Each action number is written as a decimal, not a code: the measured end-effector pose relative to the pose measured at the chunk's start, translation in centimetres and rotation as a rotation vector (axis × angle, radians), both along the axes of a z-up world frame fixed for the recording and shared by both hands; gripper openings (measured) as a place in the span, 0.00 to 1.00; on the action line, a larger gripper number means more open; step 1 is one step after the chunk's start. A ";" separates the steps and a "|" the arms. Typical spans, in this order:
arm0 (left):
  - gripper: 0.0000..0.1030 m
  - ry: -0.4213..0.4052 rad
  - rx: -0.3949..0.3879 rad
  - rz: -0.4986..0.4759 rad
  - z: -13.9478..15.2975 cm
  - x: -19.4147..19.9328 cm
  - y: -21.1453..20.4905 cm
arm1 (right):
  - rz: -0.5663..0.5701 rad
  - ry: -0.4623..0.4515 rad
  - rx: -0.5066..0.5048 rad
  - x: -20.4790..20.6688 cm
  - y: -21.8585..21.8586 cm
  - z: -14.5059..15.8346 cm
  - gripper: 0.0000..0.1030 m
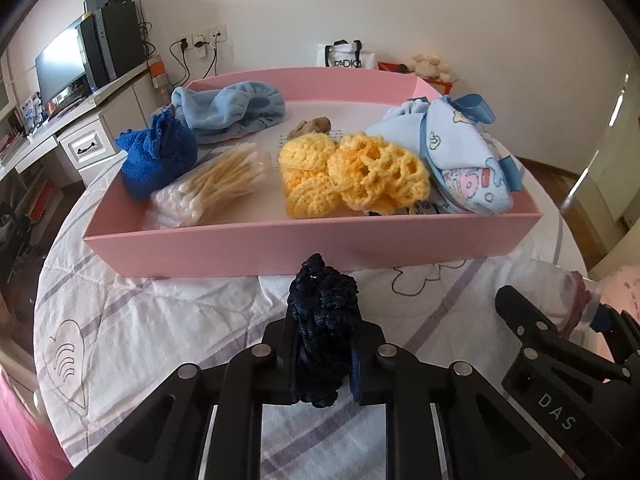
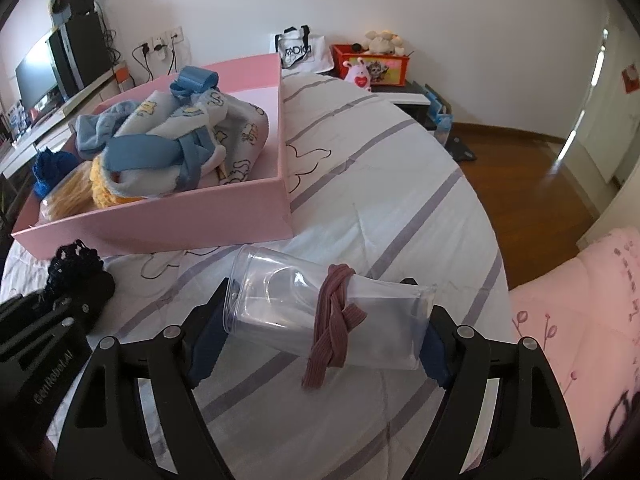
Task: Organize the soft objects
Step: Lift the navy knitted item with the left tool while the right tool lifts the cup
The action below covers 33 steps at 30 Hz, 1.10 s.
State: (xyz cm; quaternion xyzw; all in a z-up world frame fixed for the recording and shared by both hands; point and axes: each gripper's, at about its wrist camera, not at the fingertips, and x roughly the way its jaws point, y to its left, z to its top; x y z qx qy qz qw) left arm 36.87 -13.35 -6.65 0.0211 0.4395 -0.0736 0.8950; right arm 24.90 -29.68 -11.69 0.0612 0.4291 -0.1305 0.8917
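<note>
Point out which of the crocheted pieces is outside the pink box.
The navy crocheted piece, clamped in the left gripper in front of the pink box. The yellow crocheted pieces and royal-blue one lie inside it.

Matt pink cardboard tray (image 1: 304, 248), knobbly yellow crochet (image 1: 352, 178), glossy clear plastic cup (image 2: 320, 312).

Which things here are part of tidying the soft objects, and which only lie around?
Part of the job:
- pink tray
- dark crochet piece in left gripper
- mauve headband around clear cup, between the right gripper fingers
- yellow crochet

Lying about:
- shopping bag
- monitor
</note>
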 end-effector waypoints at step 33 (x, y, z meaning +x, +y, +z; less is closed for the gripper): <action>0.15 -0.269 -0.013 0.117 9.2 -13.3 6.0 | 0.139 -0.245 -0.071 -8.3 7.6 9.0 0.76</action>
